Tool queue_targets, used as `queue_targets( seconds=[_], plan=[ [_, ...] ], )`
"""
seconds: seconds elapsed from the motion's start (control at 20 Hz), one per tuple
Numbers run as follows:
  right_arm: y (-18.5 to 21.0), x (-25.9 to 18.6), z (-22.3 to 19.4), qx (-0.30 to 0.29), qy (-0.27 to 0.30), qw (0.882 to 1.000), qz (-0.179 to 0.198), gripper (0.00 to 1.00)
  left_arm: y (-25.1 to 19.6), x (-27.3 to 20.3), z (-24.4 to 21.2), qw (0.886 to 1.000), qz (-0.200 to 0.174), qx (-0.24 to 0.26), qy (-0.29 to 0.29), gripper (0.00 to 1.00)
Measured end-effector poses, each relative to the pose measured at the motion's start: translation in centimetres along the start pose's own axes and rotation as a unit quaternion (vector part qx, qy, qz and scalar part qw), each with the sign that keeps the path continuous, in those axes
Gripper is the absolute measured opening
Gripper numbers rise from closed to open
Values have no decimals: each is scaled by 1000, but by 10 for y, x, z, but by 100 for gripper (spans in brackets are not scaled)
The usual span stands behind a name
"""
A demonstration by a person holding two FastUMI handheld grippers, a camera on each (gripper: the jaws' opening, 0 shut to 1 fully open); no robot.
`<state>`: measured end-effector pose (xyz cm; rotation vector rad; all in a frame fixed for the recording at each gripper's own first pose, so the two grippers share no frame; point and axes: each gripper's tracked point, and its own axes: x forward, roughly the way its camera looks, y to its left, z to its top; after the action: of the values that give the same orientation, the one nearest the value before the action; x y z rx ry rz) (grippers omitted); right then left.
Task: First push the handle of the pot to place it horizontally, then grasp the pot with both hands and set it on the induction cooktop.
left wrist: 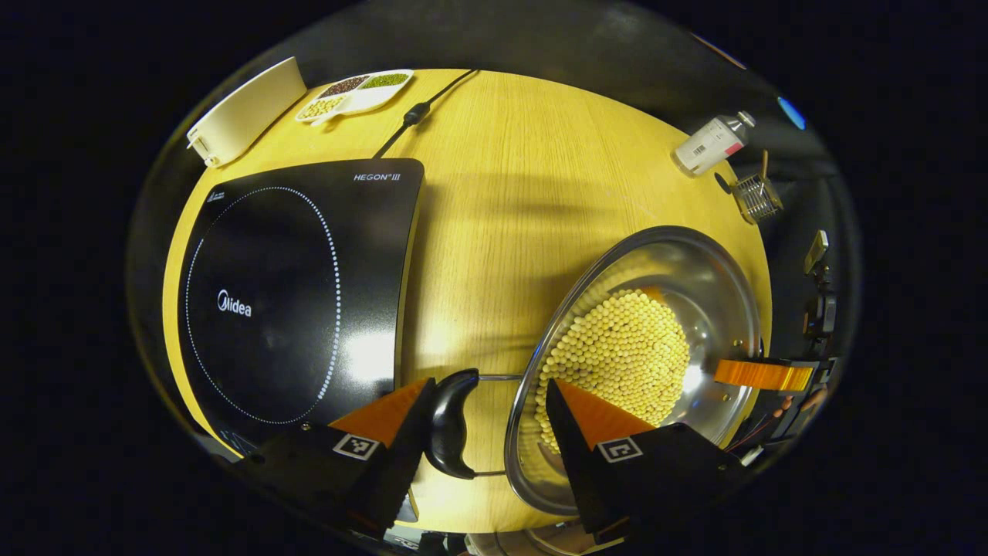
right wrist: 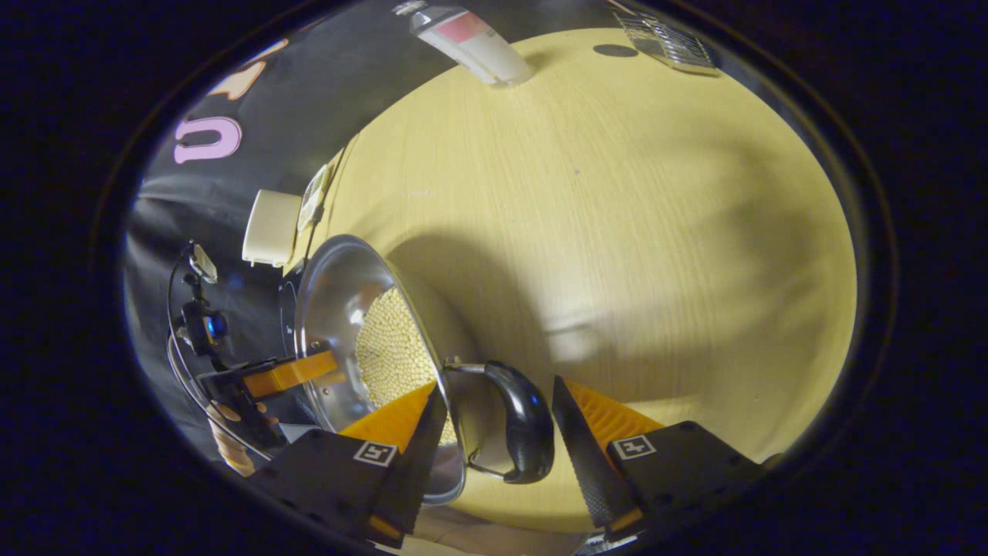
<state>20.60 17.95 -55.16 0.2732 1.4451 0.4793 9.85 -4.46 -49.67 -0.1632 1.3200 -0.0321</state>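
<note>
While both grippers [left wrist: 488,401] [right wrist: 494,401] stand apart astride the pot's [left wrist: 679,262] handles, pale wooden table [left wrist: 494,193] carries a black cooktop [left wrist: 293,293].

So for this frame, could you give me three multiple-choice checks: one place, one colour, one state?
1. Where is the round steel pot?
A. On the light wooden table, beside the black induction cooktop
B. On the cooktop
C. In a sink

2. What colour is the pot's curved side handle?
A. Red
B. Black
C. White

3. How do the left gripper jaws stand?
A. Shut on a spoon
B. Shut, empty
C. Open, straddling the handle

Answers: 1 A, the cooktop surface is bare with the pot off to its side. 2 B, the handle is glossy black. 3 C, a wide gap holds the handle and rim.
</note>
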Motion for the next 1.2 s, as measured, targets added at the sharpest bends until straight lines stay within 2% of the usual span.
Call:
queue_targets(
  seconds=[0.05,0.1,0.15,0.2,0.3,0.35,0.4,0.45,0.5,0.55,0.8,1.0,1.15,1.2],
  plan=[
    [0,4,3,3,-3,1000,-2,75,4,0,0,1000,9,-1,3,83],
    [2,8,3,7,1,1000,4,58,5,1,0,1000,13,1,6,84],
    [-1,10,-1,1,9,1000,-5,51,6,3,-2,1000,15,3,12,72],
    [-1,12,-4,-5,15,1000,-3,51,6,2,-1,1000,17,7,13,74],
    [-4,10,-3,-11,18,1000,-4,57,7,1,-1,999,22,18,18,71],
    [-3,9,-4,-11,18,1000,-7,51,7,2,1,999,23,17,15,70],
    [-4,11,-3,-13,15,1000,-10,54,6,2,1,1000,23,14,15,70],
    [-5,8,-3,-13,14,1000,-16,50,6,1,0,1000,23,14,16,68],
    [-7,7,-2,-15,12,1000,-25,50,6,1,0,999,22,17,19,68],
    [-7,5,-1,-21,10,999,-30,54,5,0,-1,999,22,19,21,69],
    [-16,-15,-1,-27,-10,999,-46,55,1,7,-4,999,7,37,27,67],
    [-20,-47,-20,-20,-28,998,-54,50,2,8,0,998,-6,48,31,66],
    [-21,-61,-35,-4,-42,997,-59,50,3,11,5,997,-15,70,34,67],
    [-21,-65,-42,3,-48,997,-61,54,4,13,8,996,-18,79,34,67]
  ],
)
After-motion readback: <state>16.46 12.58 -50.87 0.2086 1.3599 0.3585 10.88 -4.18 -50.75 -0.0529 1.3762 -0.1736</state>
